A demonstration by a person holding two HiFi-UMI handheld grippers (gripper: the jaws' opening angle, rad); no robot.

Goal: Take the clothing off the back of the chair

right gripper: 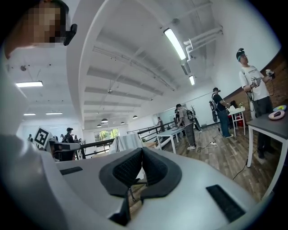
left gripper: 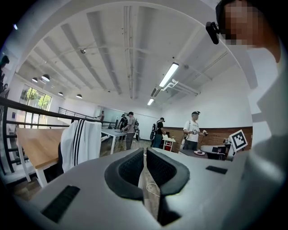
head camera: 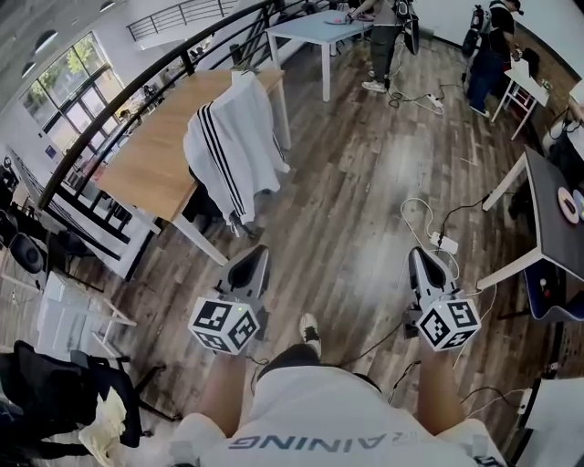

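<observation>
As we look down, floor [head camera: 365, 201]: wood planks.
Clothing [head camera: 233, 146]: striped white, upper left, beside wooden table [head camera: 151, 160].
Left gripper [head camera: 258, 251], right gripper [head camera: 417, 254]: jaws together, empty.
Gripper views alone: ceiling [left gripper: 130, 54].

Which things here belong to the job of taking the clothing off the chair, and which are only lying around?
Belong to the job:
- white striped garment, draped over the chair back
- chair, mostly hidden under it
- left gripper and right gripper, both shut and empty

Only lying around:
- wooden table
- white table
- power strip on the floor
- dark table
</observation>
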